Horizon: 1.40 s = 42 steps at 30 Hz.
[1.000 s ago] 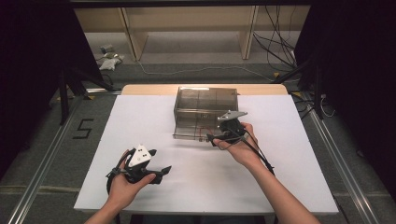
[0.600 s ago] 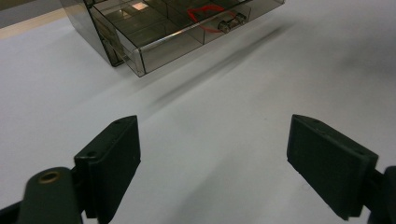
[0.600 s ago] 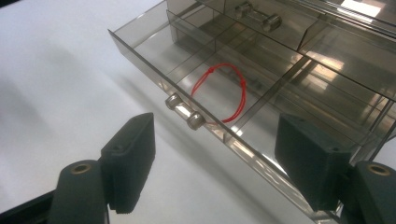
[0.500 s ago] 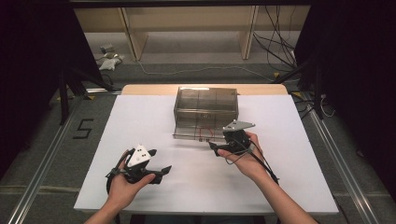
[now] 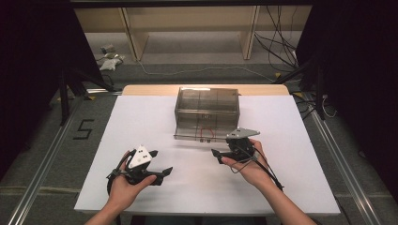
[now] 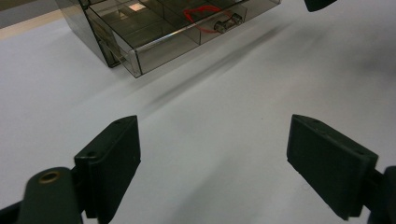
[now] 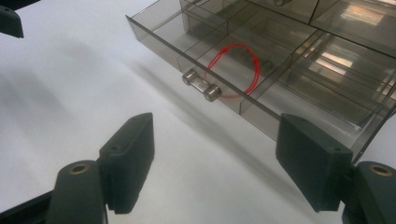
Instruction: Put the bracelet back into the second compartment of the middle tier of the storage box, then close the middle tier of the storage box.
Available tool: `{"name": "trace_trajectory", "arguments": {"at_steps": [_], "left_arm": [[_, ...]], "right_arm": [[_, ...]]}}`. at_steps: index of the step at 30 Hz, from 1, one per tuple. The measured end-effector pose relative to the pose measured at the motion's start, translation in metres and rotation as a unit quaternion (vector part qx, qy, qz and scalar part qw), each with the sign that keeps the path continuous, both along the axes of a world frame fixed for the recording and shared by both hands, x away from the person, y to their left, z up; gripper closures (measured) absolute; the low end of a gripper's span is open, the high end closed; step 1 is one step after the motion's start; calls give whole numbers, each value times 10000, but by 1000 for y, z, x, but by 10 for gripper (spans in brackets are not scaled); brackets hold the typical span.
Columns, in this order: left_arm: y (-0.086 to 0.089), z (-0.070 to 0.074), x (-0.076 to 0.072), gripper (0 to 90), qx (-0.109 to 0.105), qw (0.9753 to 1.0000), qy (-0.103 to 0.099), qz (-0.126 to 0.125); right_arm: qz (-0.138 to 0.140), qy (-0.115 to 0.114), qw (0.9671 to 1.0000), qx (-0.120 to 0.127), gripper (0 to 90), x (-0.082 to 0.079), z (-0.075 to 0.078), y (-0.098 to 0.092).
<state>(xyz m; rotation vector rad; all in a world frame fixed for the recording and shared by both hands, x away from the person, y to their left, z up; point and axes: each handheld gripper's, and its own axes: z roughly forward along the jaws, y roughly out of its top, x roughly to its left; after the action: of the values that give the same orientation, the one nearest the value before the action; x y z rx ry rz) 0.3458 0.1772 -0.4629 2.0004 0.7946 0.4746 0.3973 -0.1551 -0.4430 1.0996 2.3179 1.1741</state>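
Smoky clear drawer cabinet (image 5: 207, 110) sits at upper centre of the white table (image 5: 141, 117) in the high view. Its bottom drawer (image 7: 261, 70) stands pulled out, a red rubber band (image 7: 233, 70) lying in one of its compartments, just behind the clear knob (image 7: 201, 86).

Right gripper (image 5: 224, 157): centre-right of the frame, just in front of the drawer, jaws wide apart, holding nothing. Left gripper (image 5: 162, 173): lower left, well apart from the cabinet, jaws also spread wide and empty.

Step in hand, as I judge it: working the drawer by its knob. To do it well, line the right jaws square on the knob, close on its barrel, and move straight along the drawer's travel so the light cabinet does not skid; the left gripper could brace the cabinet.

Against a second ago: the right gripper has backed off from the drawer front toward the lower part of the frame; the left has stayed put.
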Motion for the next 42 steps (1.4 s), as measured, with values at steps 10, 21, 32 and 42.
{"name": "trace_trajectory", "arguments": {"at_steps": [10,21,32,42], "left_arm": [[1,0,1,175,8,10000,8,22],[1,1,0,175,-18,10000,-15,-26],[1,-2,4,175,-6,10000,38,65],[2,-3,7,175,-10,10000,62,69]], "right_arm": [[-10,1,10000,64,278,-2,-1,-2],[-58,-334,9994,23,584,-2,-3,2],[311,-515,9981,155,840,-5,-7,0],[660,-276,9974,95,900,-3,-9,3]]}}
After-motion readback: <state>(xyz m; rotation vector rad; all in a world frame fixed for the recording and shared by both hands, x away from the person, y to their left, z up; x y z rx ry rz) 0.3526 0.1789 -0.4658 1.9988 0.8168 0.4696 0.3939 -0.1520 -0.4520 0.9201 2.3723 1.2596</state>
